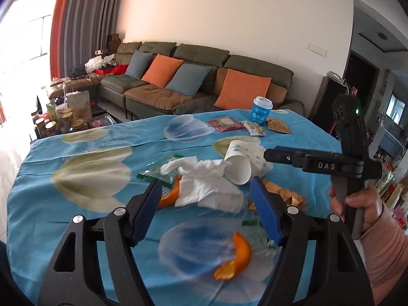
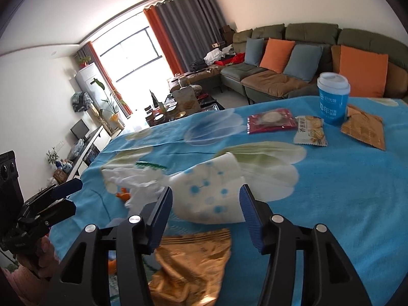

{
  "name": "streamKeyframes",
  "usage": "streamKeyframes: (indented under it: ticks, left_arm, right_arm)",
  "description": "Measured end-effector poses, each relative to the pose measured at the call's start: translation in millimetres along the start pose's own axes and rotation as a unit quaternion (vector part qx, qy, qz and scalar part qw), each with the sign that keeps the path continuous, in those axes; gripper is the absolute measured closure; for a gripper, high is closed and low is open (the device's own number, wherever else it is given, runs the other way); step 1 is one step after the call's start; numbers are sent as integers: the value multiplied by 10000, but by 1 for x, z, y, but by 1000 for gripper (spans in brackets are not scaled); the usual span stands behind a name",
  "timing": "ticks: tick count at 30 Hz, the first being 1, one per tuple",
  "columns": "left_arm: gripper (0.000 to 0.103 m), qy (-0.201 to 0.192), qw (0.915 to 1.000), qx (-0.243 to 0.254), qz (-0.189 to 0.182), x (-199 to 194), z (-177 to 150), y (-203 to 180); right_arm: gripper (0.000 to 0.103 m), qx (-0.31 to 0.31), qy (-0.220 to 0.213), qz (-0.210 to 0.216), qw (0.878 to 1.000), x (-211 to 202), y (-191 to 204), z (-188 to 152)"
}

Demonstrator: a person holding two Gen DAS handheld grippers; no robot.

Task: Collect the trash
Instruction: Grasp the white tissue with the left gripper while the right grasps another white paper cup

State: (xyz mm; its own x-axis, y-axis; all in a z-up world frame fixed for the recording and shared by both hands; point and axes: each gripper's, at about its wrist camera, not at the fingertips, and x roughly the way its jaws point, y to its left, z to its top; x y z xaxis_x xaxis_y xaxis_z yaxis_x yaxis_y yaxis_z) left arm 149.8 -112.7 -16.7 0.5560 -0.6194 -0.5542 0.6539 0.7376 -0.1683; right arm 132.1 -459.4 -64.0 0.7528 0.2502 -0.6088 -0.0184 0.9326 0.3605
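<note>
Paper cup (image 2: 211, 193) before right gripper (image 2: 205, 211)

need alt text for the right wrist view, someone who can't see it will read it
The open right gripper hovers over a tipped white paper cup with blue dots and a crumpled gold wrapper on a blue floral tablecloth. Farther back stand a blue lidded cup and three snack packets; the left gripper shows at the left edge.

The crumpled tissue (image 1: 206, 186) hides most of one orange peel (image 1: 167, 196); the gold wrapper (image 2: 191, 262) is blurred and partly behind claw arms; small print on the blue cup (image 2: 332, 97) stays unreadable
</note>
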Motion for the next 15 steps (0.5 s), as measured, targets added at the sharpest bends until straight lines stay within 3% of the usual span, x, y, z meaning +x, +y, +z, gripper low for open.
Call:
streamKeyframes:
  ticks: [10,12,15]
  left_arm:
    - [28,399,9981,-447,-154,49,24,4]
    - [31,491,9970,-575,-137,60,25,9]
    - [43,597,9954,-723,-193,72,25,16]
  right_arm:
    - [47,222,275,260,9990,19,-27,4]
    - [47,231,316,337,9987,20,-30,4]
    - [47,236,393,468,9979,24,-32,3]
